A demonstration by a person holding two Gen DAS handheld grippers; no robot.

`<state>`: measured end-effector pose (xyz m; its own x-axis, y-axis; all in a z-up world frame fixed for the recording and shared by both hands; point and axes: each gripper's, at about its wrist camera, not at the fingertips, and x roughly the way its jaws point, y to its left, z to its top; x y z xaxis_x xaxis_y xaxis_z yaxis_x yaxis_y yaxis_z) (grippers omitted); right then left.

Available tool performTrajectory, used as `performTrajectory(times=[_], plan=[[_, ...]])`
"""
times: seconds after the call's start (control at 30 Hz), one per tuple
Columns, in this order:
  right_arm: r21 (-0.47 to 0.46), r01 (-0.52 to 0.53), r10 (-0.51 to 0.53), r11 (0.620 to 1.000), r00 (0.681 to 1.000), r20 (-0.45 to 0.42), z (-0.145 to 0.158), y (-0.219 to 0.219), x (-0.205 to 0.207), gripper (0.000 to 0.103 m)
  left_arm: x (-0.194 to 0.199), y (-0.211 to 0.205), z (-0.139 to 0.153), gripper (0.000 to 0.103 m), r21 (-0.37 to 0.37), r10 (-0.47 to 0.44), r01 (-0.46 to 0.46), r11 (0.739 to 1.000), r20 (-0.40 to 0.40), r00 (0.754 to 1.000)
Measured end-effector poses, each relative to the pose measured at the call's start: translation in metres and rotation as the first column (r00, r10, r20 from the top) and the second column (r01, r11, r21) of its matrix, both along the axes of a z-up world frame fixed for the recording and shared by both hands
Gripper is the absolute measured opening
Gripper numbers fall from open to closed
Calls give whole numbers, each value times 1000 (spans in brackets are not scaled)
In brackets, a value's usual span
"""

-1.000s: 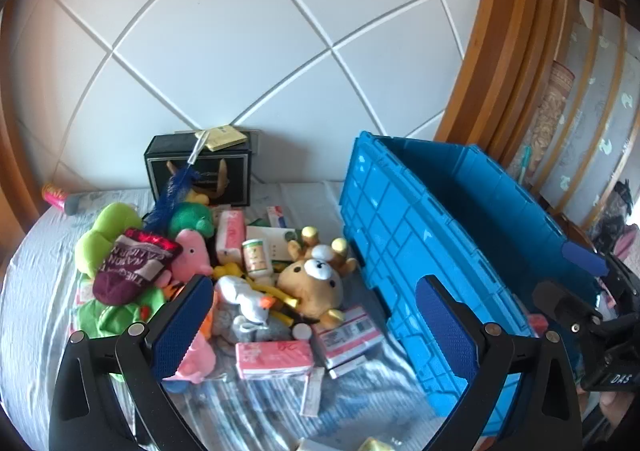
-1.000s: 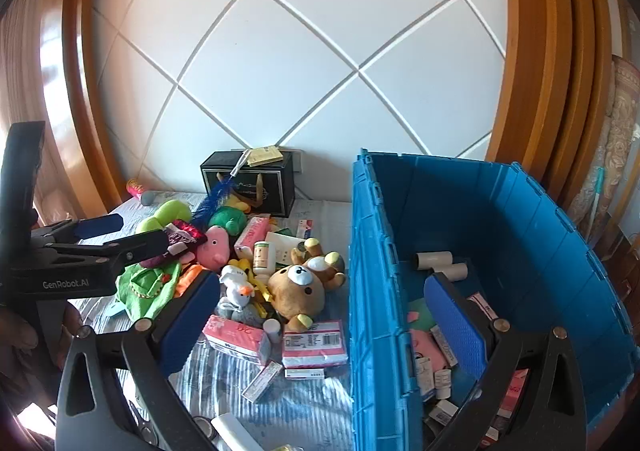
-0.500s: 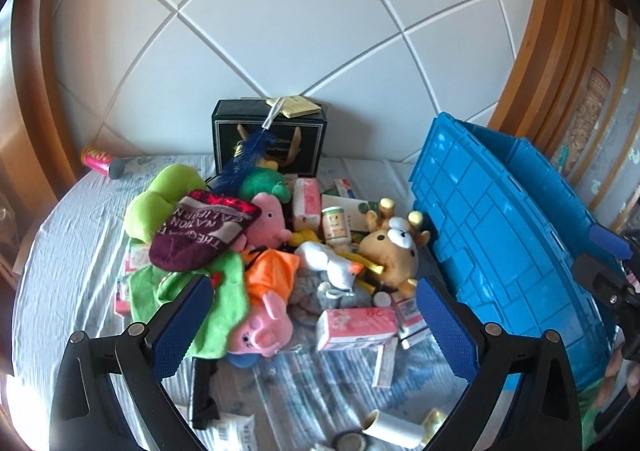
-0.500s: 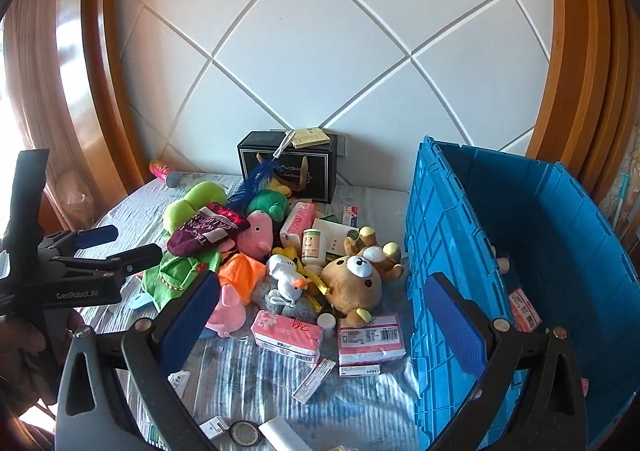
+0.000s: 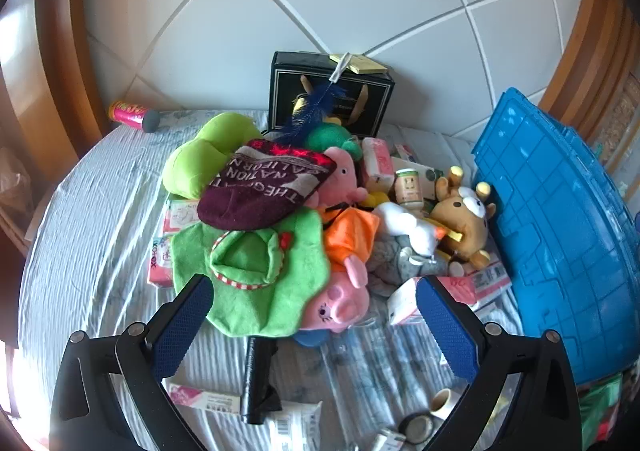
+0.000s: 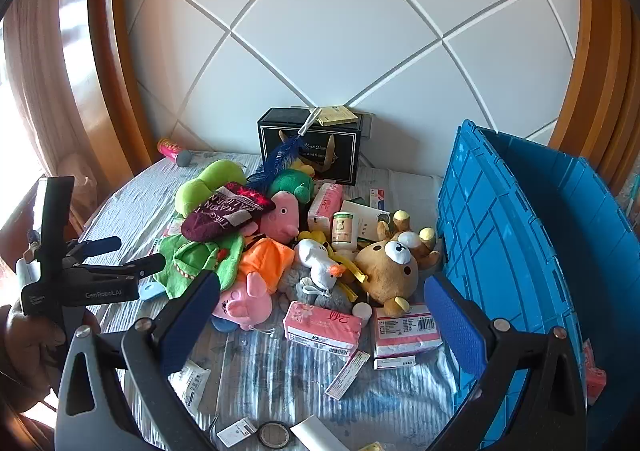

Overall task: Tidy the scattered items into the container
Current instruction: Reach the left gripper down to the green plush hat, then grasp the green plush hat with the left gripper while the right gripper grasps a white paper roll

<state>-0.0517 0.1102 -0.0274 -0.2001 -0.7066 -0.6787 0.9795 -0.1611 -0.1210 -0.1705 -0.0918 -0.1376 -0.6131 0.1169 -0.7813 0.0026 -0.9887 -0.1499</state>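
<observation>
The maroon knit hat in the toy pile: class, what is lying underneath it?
The maroon knit hat rests on the green plush cloth, a lime plush and the pink pig plush. A pink packet pokes out beneath. Whatever lies deeper is covered.

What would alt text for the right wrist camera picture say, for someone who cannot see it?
A heap of soft toys and small packets lies on a pale cloth beside an open blue crate, seen between the open, empty jaws of the right gripper. A brown bear plush lies nearest the crate, with a pink tissue pack in front; the left gripper pokes in from the left.
</observation>
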Motion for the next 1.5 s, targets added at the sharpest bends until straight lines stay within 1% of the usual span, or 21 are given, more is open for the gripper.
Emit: performTrajectory(times=[0.3, 0.6, 0.7, 0.87, 1.0, 1.03, 1.07, 1.1, 1.13, 1.17, 1.2, 1.27, 1.3, 1.37, 1.43, 1.5], plan=[[59, 61, -60, 996, 998, -12, -21, -8, 3, 103, -28, -27, -50, 102, -4, 2, -2, 1000, 62, 998], [131, 96, -91, 987, 995, -45, -37, -10, 8, 103, -67, -48, -117, 102, -17, 27, -25, 1000, 130, 991], [147, 112, -104, 983, 993, -56, -42, -8, 9, 103, -82, -52, -142, 102, -48, 26, -19, 999, 166, 986], [164, 149, -139, 975, 988, -67, -47, 0, 7, 103, -103, -61, -180, 102, -121, 56, -29, 992, 223, 973], [169, 180, -172, 969, 983, -64, -50, 6, 4, 103, -112, -62, -198, 102, -142, 46, -9, 990, 264, 963], [169, 184, -176, 968, 982, -63, -50, 6, 4, 103, -113, -61, -199, 98, -141, 39, -1, 990, 267, 963], [167, 186, -178, 968, 982, -63, -50, 6, 5, 103, -114, -60, -199, 86, -146, 34, 6, 989, 272, 962], [165, 187, -178, 968, 982, -63, -50, 6, 5, 103, -114, -59, -198, 79, -145, 25, 15, 989, 273, 962], [163, 187, -178, 969, 982, -63, -49, 6, 6, 103, -113, -59, -196, 63, -131, 11, 25, 991, 271, 963], [162, 185, -177, 969, 982, -63, -49, 6, 7, 103, -112, -59, -194, 58, -131, 13, 23, 991, 269, 963], [161, 184, -176, 970, 982, -63, -49, 5, 8, 103, -110, -61, -192, 54, -121, 16, 17, 993, 268, 963], [159, 179, -171, 971, 983, -62, -49, 3, 9, 103, -105, -66, -188, 42, -85, 20, 2, 996, 263, 965], [156, 177, -169, 972, 984, -62, -48, 3, 10, 103, -102, -69, -186, 39, -70, 19, -1, 998, 261, 965], [154, 169, -162, 974, 985, -60, -48, 2, 12, 103, -94, -74, -181, 24, -50, 15, -3, 999, 249, 968], [150, 160, -153, 976, 987, -59, -48, 1, 13, 103, -85, -78, -174, 17, -35, 13, -5, 999, 230, 973], [147, 147, -140, 978, 989, -57, -48, -1, 15, 103, -74, -83, -164, 16, -30, 13, -7, 1000, 195, 981]])
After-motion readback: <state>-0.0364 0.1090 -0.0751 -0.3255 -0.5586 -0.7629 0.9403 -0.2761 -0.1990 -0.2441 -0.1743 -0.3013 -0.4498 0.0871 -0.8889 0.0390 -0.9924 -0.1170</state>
